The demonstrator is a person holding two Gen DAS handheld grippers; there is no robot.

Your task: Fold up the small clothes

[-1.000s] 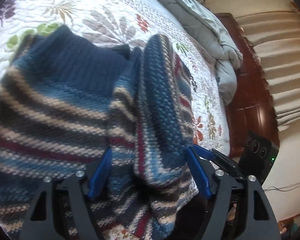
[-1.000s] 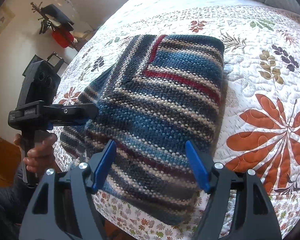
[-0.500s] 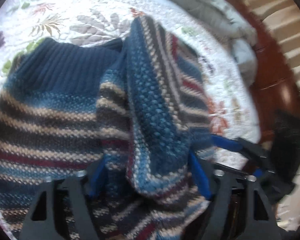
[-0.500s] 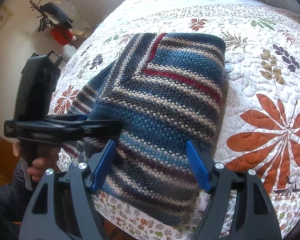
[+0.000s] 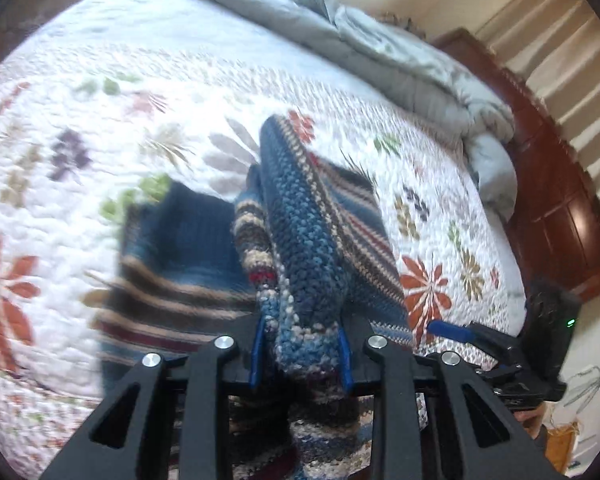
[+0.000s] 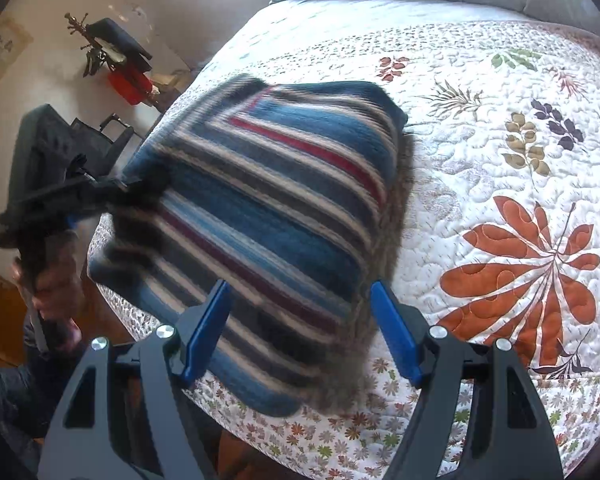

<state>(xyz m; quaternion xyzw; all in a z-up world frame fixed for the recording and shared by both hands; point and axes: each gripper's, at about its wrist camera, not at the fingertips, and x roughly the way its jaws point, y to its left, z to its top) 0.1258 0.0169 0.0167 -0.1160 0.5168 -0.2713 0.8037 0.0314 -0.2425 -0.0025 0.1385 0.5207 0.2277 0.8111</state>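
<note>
The left gripper (image 5: 302, 354), its jaws having just been closing, is clamping a bunched edge of the striped knit sweater (image 6: 268, 208) lying on the quilted bedspread (image 6: 480, 184). The right gripper (image 6: 300, 330) is hovering wide open, sweater at twelve o'clock. Fold apparently starting: next, carry the edge across.

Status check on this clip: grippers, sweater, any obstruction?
Left gripper just closed, fingers pinching a sweater fold, edge raised off the quilt. Right gripper open, gripping nothing. Nothing in the way.
</note>
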